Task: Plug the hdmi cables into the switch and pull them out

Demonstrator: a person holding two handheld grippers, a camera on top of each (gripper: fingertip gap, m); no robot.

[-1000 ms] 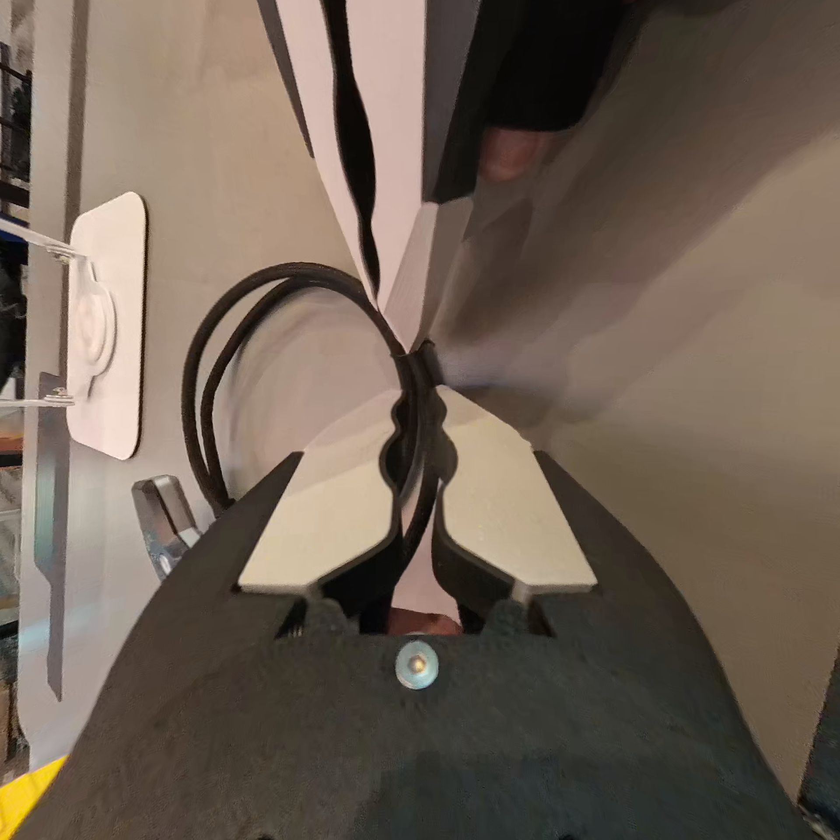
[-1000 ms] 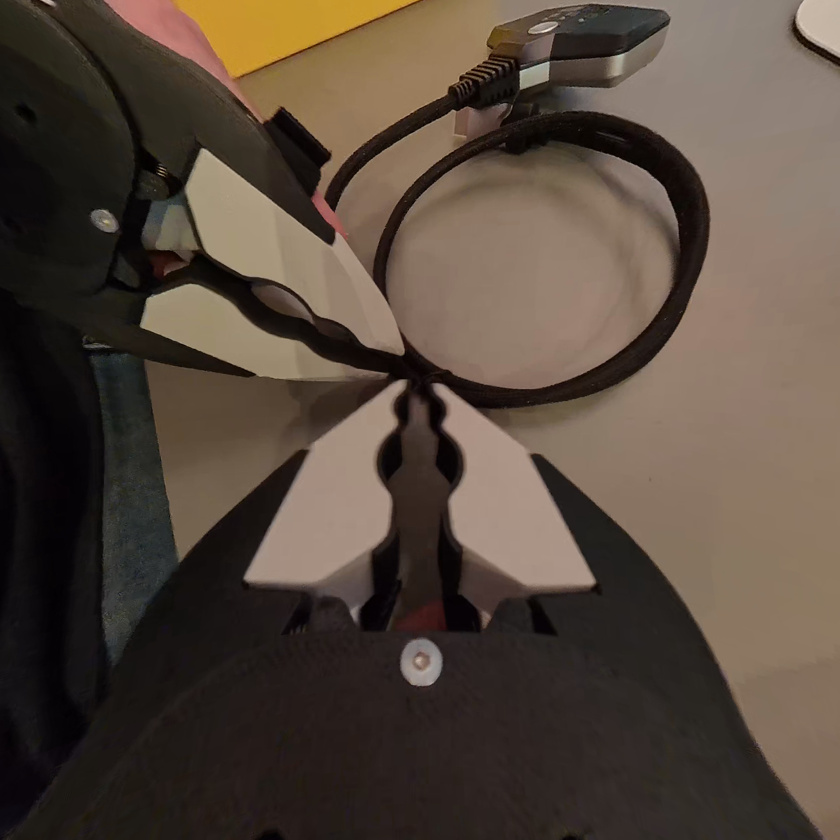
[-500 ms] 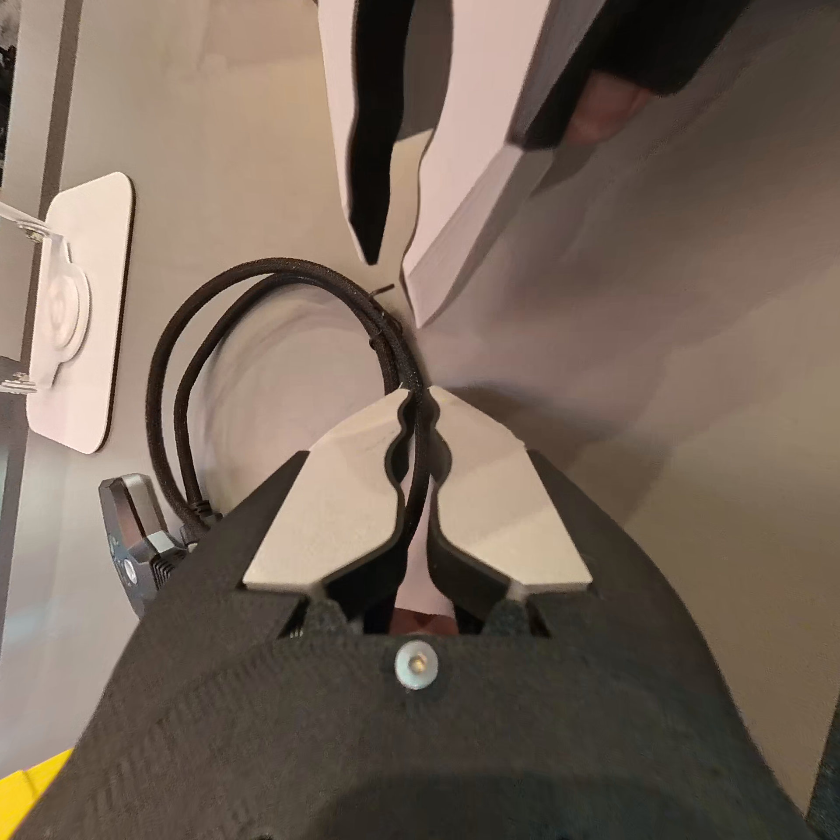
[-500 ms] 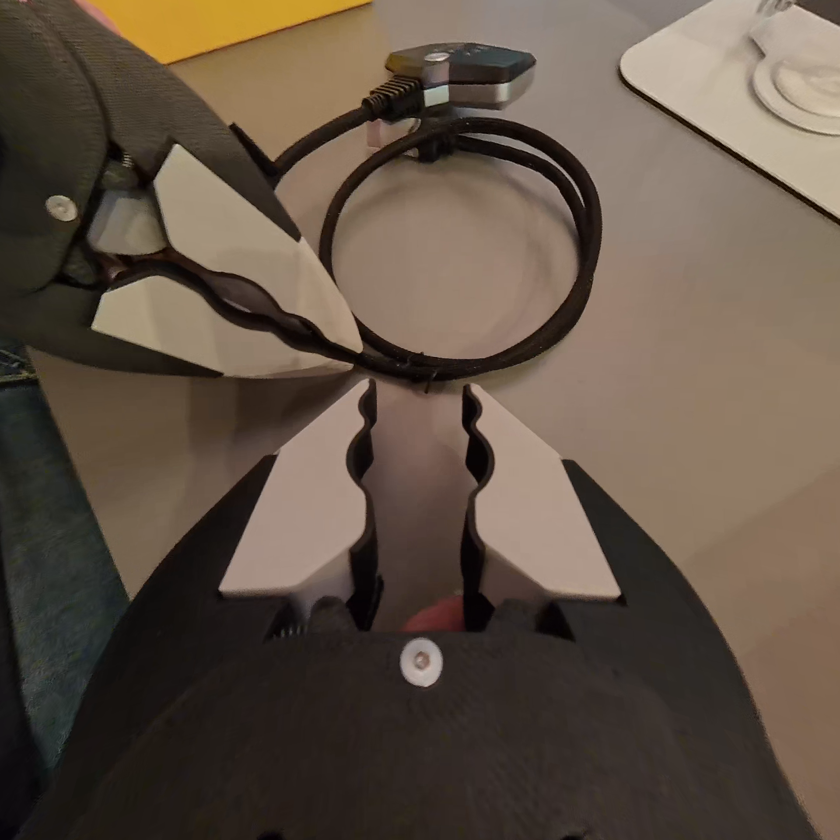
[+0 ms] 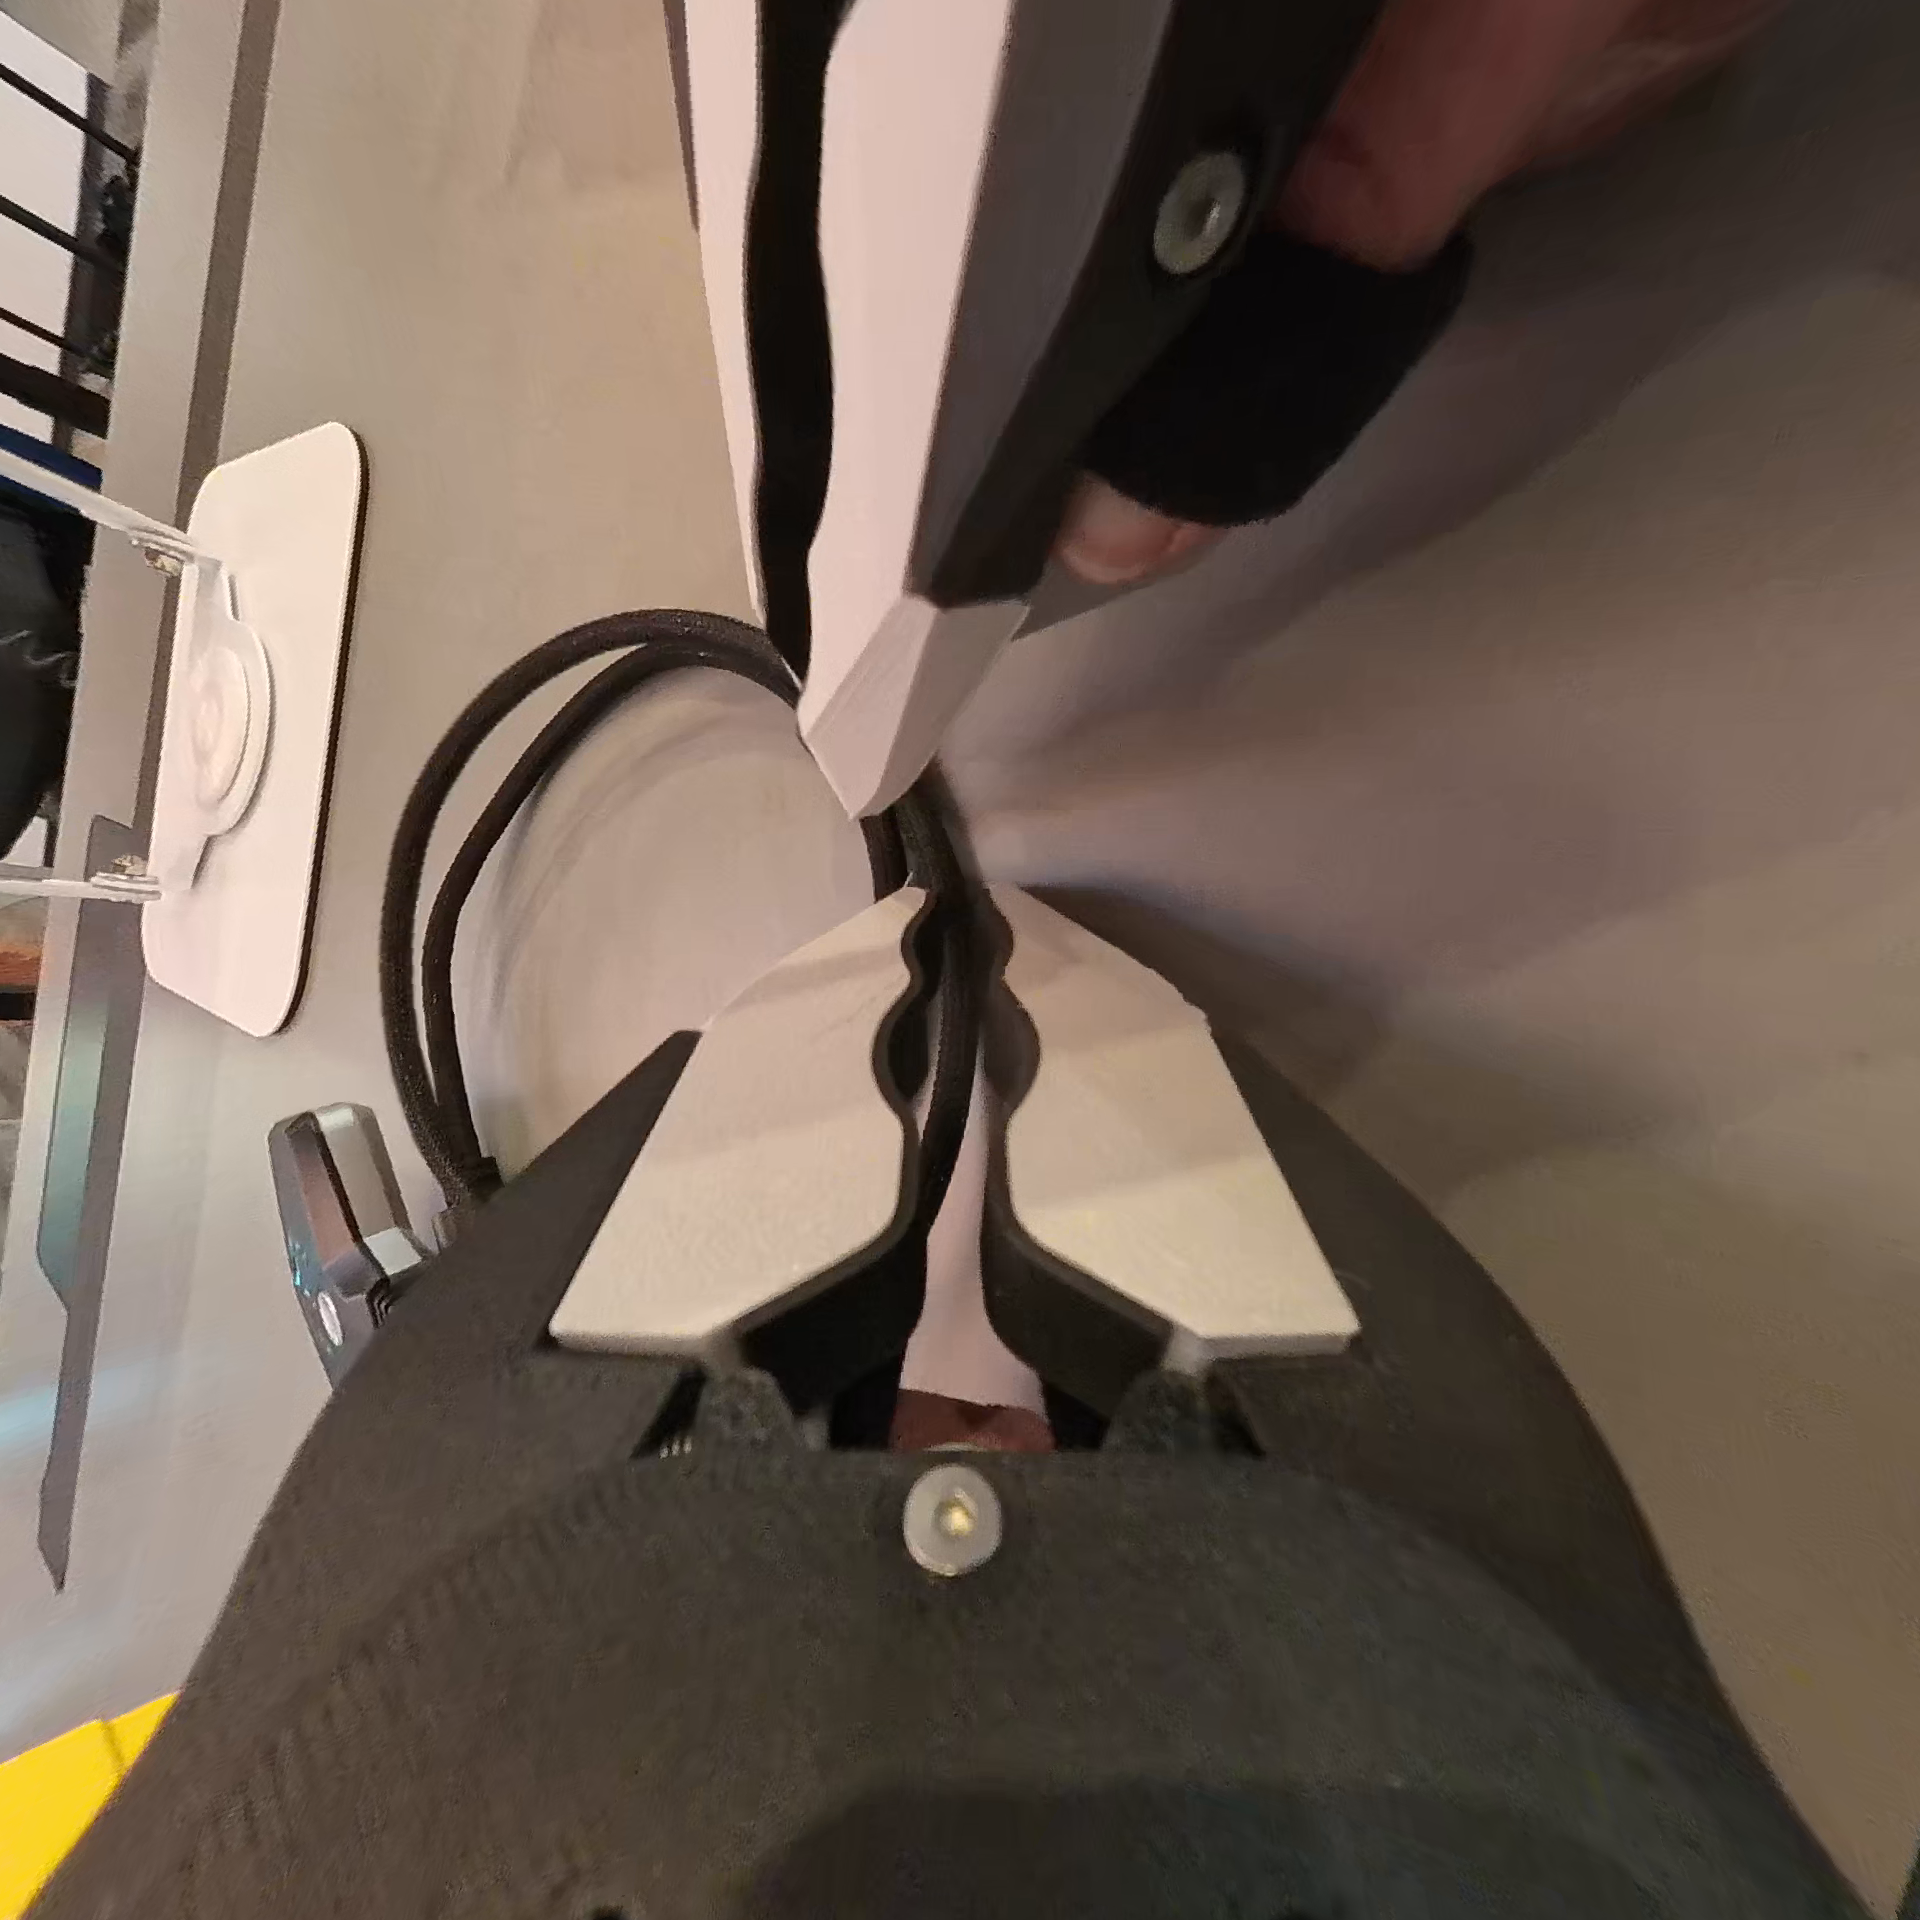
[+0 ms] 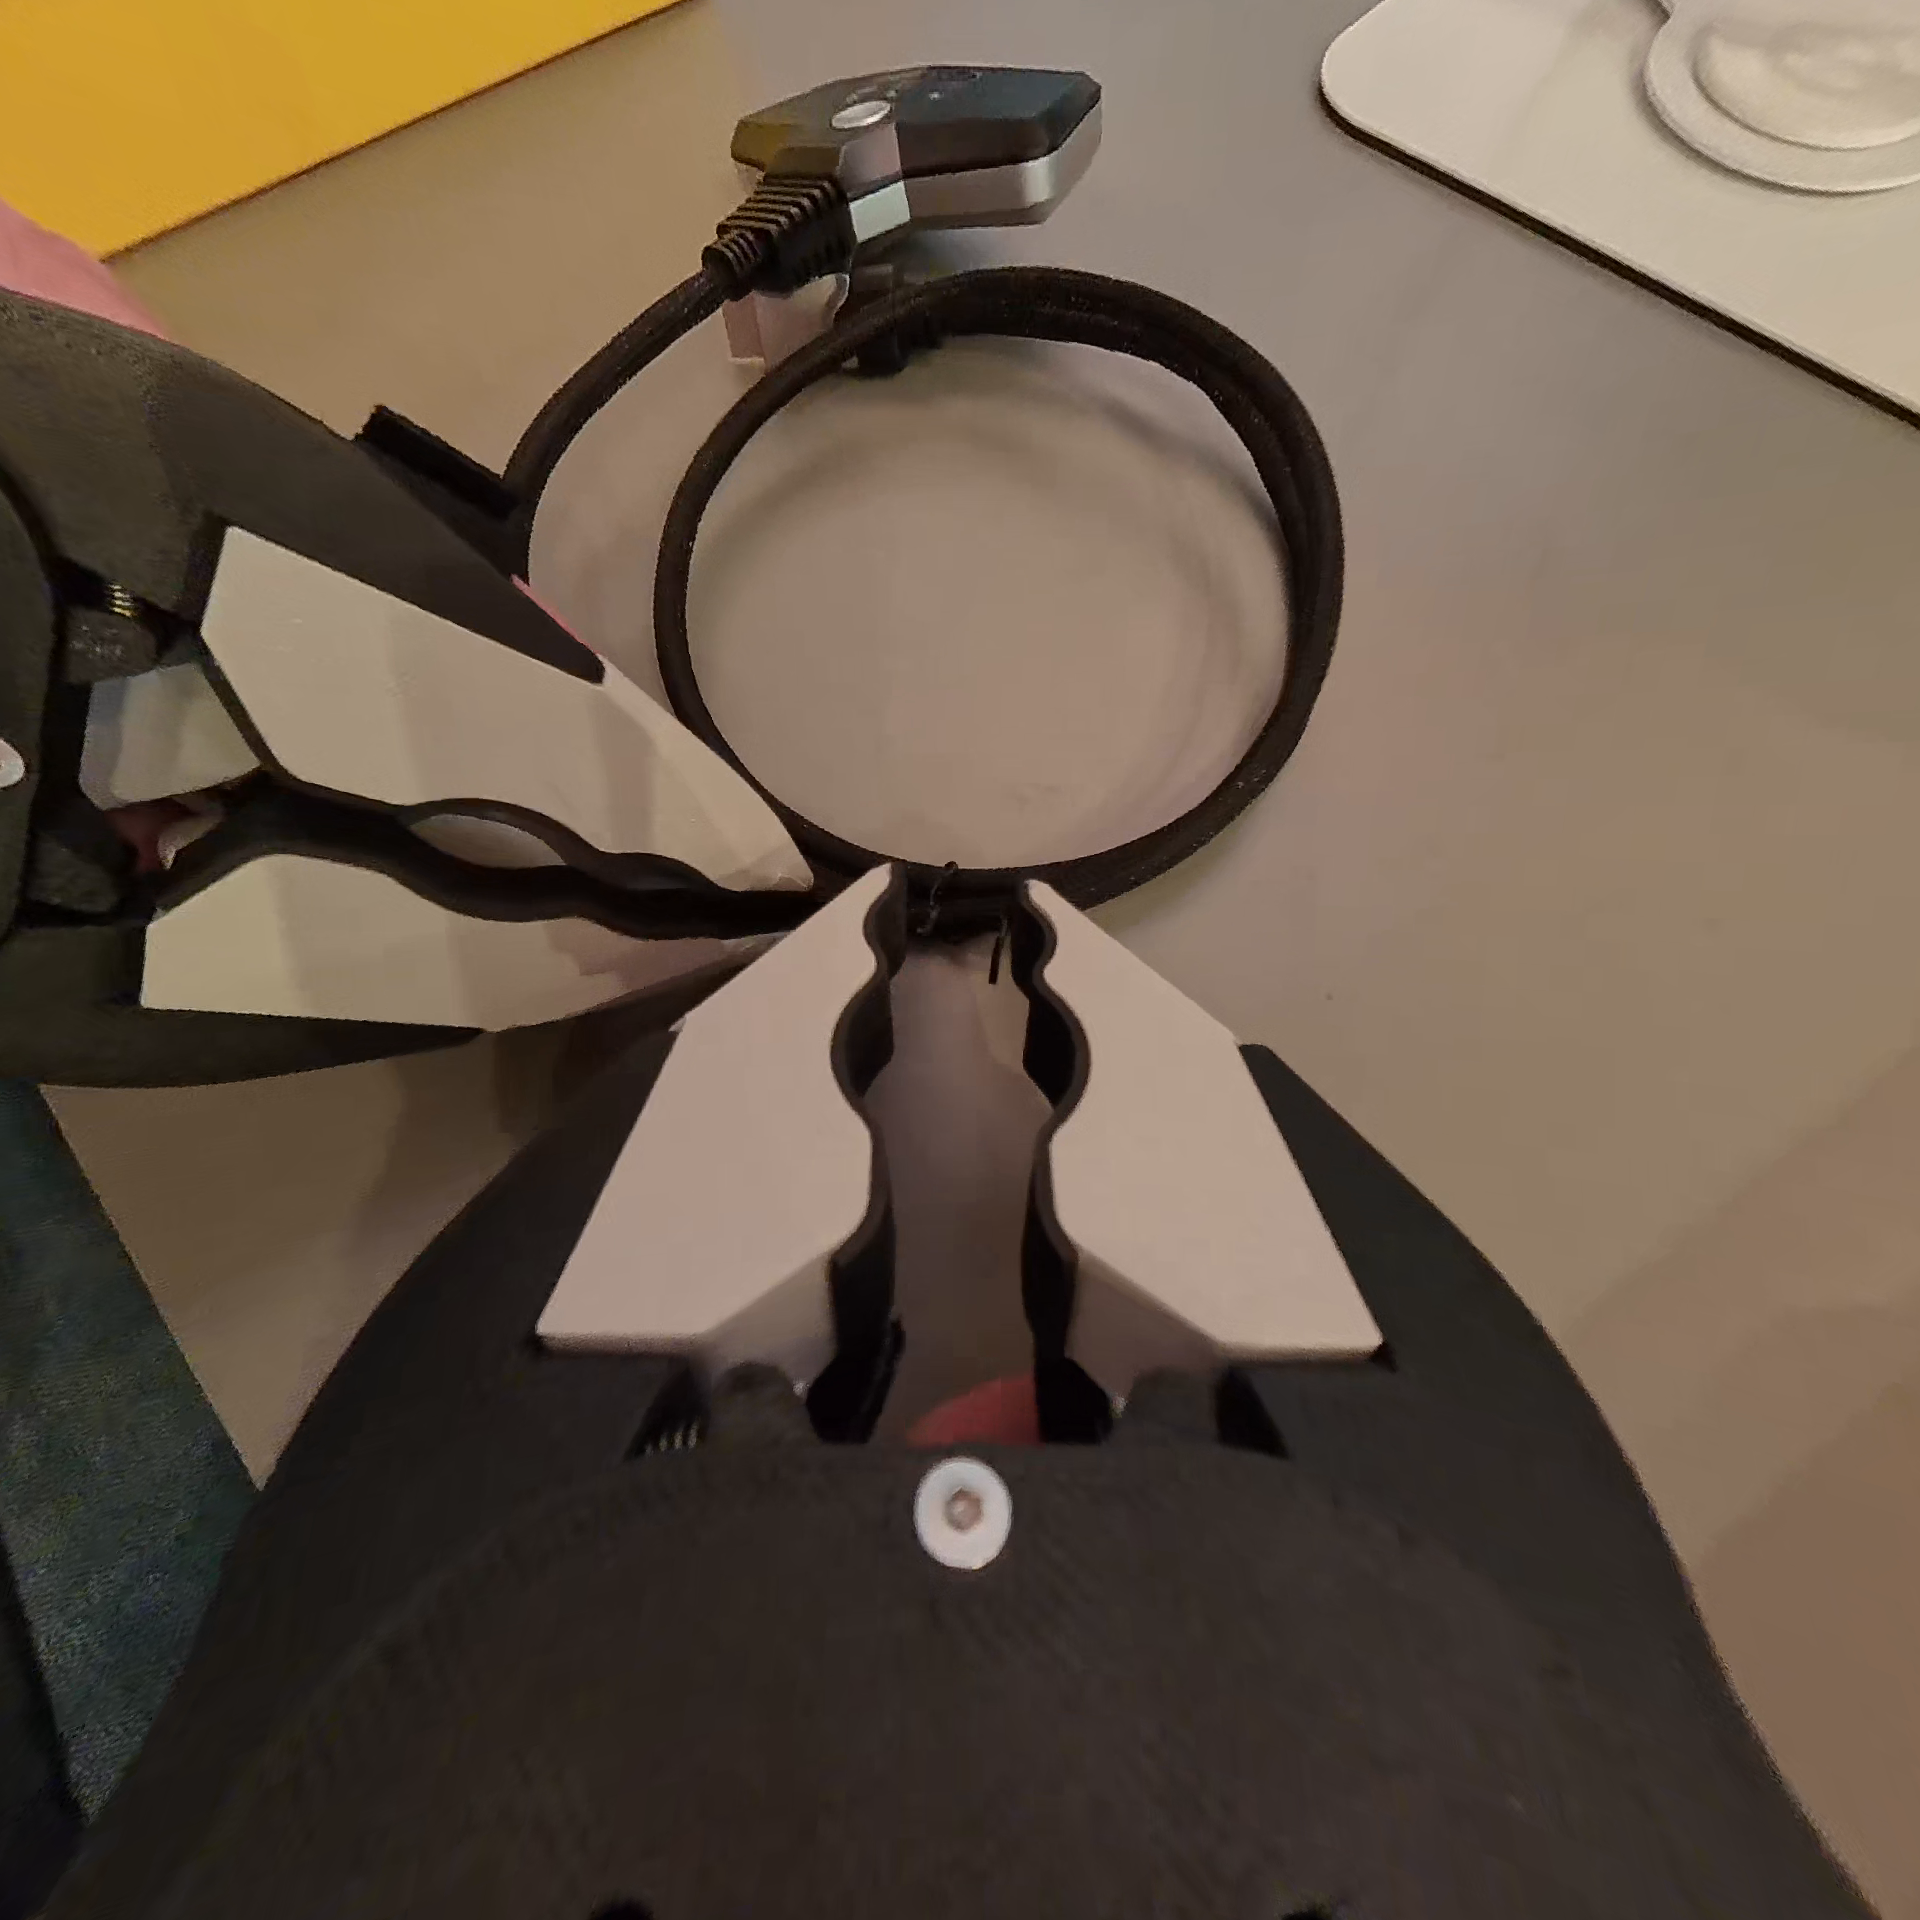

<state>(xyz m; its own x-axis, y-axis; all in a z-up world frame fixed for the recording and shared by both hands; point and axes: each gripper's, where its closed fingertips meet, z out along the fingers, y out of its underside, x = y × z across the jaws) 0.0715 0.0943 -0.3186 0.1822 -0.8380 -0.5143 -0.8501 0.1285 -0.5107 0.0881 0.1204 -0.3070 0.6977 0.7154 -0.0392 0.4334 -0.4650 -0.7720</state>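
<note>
A black braided HDMI cable (image 6: 1299,582) lies coiled on the grey table, bound with thin black ties (image 6: 928,902). Its plug (image 6: 779,223) sits in the small black and silver switch (image 6: 977,125). My left gripper (image 5: 951,904) is shut on the coil's near strands (image 5: 416,883); it also shows from the left in the right wrist view (image 6: 800,894). My right gripper (image 6: 966,894) is open by a narrow gap, and its tips straddle the coil at a tie, right beside the left tips. It comes in from above in the left wrist view (image 5: 842,769).
A white mat (image 6: 1558,208) with a round clear dish lies at the far right; it shows at the left in the left wrist view (image 5: 249,727). A yellow sheet (image 6: 260,94) lies far left. The switch (image 5: 332,1195) sits close to my left gripper's body.
The right gripper, shut at the tie a second ago, opened and backed off. It has now come forward again with its jaws narrowed around the same spot. The left gripper kept its hold.
</note>
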